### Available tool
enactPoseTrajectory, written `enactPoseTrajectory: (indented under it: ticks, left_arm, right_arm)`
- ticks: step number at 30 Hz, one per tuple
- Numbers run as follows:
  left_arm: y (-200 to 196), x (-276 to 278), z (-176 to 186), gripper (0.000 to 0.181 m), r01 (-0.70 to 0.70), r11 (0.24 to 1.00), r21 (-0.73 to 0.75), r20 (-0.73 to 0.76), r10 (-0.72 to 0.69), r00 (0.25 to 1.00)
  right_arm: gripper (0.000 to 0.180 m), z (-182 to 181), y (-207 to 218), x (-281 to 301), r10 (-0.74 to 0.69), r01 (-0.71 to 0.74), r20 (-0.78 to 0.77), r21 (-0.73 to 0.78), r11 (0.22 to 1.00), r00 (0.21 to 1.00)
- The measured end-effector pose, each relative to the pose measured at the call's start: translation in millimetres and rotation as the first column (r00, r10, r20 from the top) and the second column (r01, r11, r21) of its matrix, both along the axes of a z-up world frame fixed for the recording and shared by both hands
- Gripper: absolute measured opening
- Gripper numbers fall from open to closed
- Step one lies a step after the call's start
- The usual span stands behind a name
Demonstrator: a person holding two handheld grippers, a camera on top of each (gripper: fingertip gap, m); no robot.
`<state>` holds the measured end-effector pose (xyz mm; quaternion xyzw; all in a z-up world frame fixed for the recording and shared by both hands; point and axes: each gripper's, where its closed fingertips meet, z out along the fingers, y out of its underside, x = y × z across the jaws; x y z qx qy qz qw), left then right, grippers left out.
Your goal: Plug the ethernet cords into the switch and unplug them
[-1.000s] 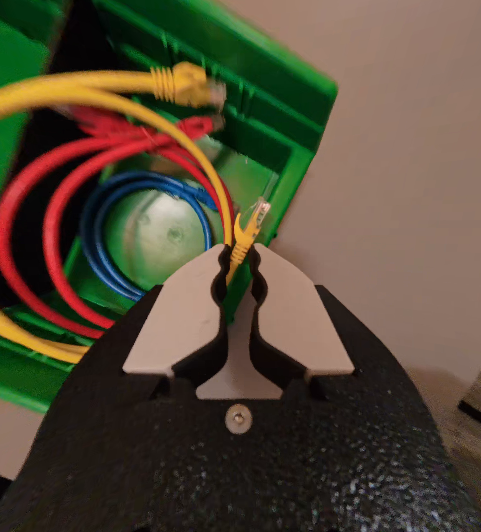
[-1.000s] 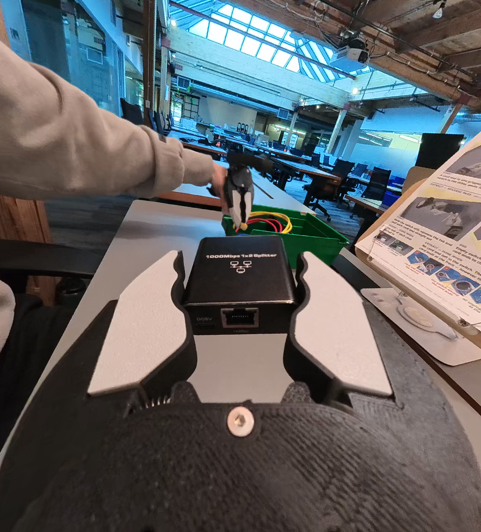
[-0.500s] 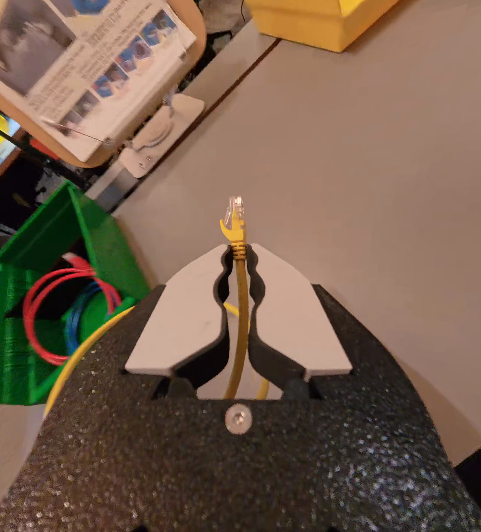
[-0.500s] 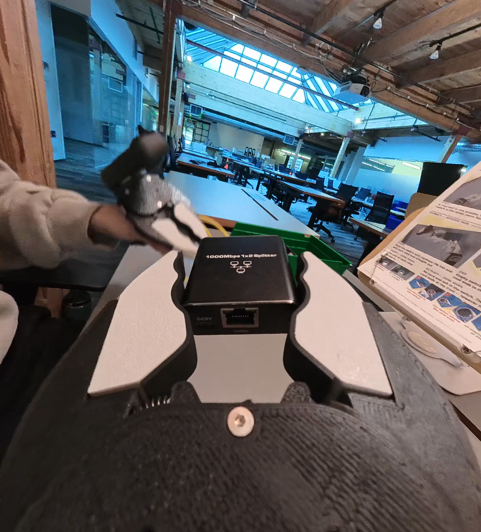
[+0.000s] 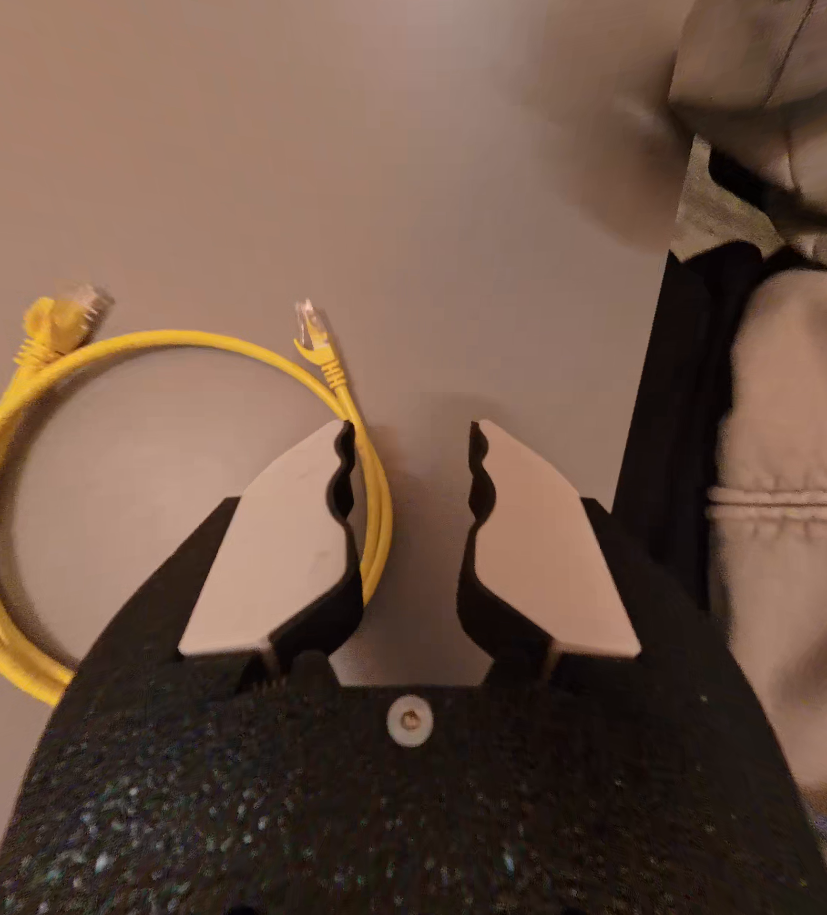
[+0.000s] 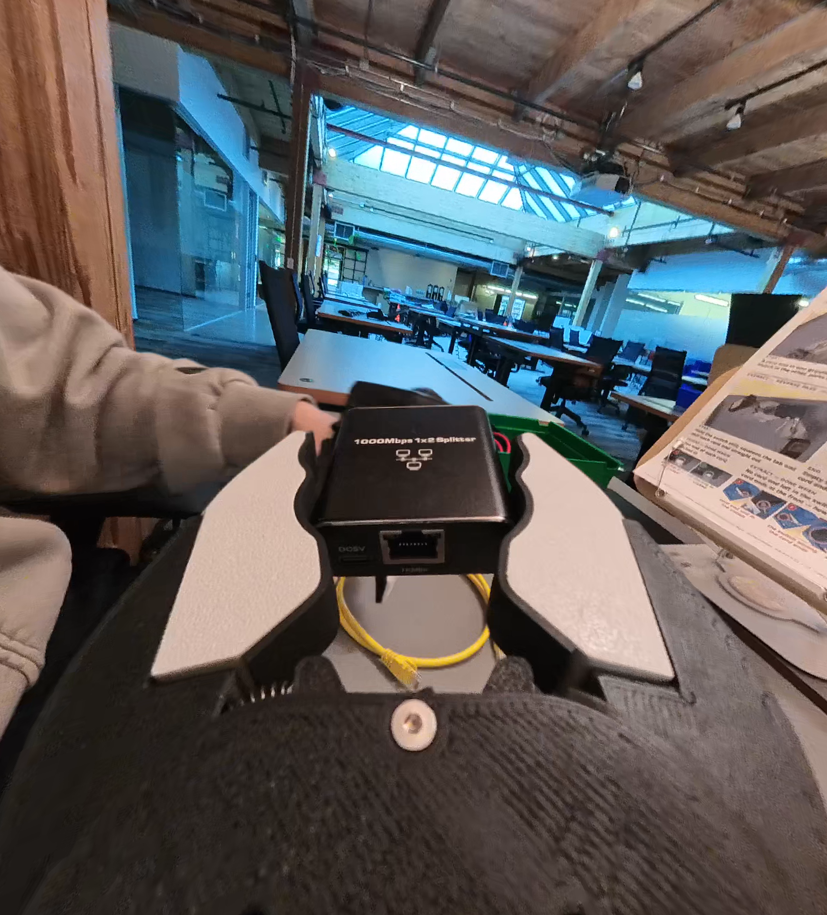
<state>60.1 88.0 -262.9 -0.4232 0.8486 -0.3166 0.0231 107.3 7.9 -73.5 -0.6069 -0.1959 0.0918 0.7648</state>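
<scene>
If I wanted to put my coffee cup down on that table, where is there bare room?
Left wrist view: the grey table is bare beyond the coiled yellow ethernet cord, up to the person's sleeve. It is tight where the open left gripper sits over the coil. Right wrist view: the right gripper holds the black switch, with the document stand crowding its right.

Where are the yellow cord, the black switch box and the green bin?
Yellow cord [image 5: 203,341]: left wrist view, top arc of its coil on the table.
Switch [image 6: 414,475]: right wrist view, its black top face.
Green bin [image 6: 574,453]: right wrist view, its rim behind the switch.
</scene>
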Motion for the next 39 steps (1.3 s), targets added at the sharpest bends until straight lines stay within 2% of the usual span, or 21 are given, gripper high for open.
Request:
enactPoseTrajectory:
  ticks: [1,5,8,11,14,15,19,22,25,27,28,30,34,36,39]
  left_arm:
    - [2,3,-4,0.041,0.01,1.0,-0.011,-0.062,-0.01,0.998]
    - [-8,23,-14,0.031,-0.103,0.986,-0.132,-0.225,0.071,0.972]
    - [-6,28,-26,0.029,-0.179,0.98,-0.09,-0.264,0.15,0.953]
    - [10,26,-42,0.032,-0.208,0.975,0.079,-0.237,0.221,0.946]
    - [7,23,-45,0.023,-0.189,0.977,0.102,-0.216,0.207,0.954]
    - [8,21,-46,0.011,-0.179,0.976,0.126,-0.209,0.203,0.957]
    - [16,26,-46,0.005,-0.129,0.945,0.301,-0.006,0.137,0.991]
    - [30,38,-33,0.005,-0.202,0.844,0.497,0.233,0.095,0.968]
    - [52,54,-2,0.006,-0.37,0.617,0.695,0.51,-0.059,0.858]
    - [53,56,7,0.006,-0.419,0.476,0.773,0.562,-0.208,0.801]
    - [49,54,3,0.006,-0.405,0.448,0.797,0.547,-0.251,0.798]
    - [37,52,-10,0.006,-0.369,0.491,0.789,0.539,-0.267,0.798]
    - [8,40,-38,0.009,-0.203,0.703,0.682,0.465,-0.202,0.862]
    - [-1,37,-44,0.012,-0.149,0.815,0.56,0.419,-0.123,0.9]
    - [-27,32,-30,0.035,-0.044,0.965,0.259,0.339,-0.048,0.94]
  right_arm:
    - [0.075,0,0,3,-0.008,0.008,-0.008,-0.012,1.0,1.0]
    - [0.075,1,-5,9,-0.038,0.038,0.021,-0.012,0.999,0.999]
    - [0.075,5,-11,13,-0.038,0.038,0.016,0.011,0.999,0.999]
    - [0.075,6,-12,16,-0.034,0.034,0.007,0.023,0.999,0.999]
    - [0.075,2,-9,18,-0.032,0.032,0.001,0.014,0.999,0.999]
    - [0.075,2,-9,19,-0.033,0.033,0.0,0.015,0.999,0.999]
    - [0.075,4,-8,19,-0.033,0.033,0.007,0.021,0.999,0.999]
    - [0.075,4,-8,19,-0.035,0.035,0.008,0.022,0.999,0.999]
    - [0.075,3,-7,21,-0.039,0.039,0.008,0.019,0.999,0.999]
    - [0.075,3,-8,21,-0.036,0.036,0.006,0.019,0.999,0.999]
    - [0.075,3,-8,21,-0.039,0.039,0.005,0.022,0.999,0.999]
    - [0.075,3,-8,22,-0.041,0.041,0.008,0.019,0.999,0.999]
    - [0.075,3,-10,21,-0.036,0.036,0.009,0.022,0.999,0.999]
    - [0.075,3,-10,22,-0.037,0.037,0.009,0.024,0.999,0.999]
    - [0.075,3,-12,23,-0.042,0.041,0.013,0.023,0.999,0.999]
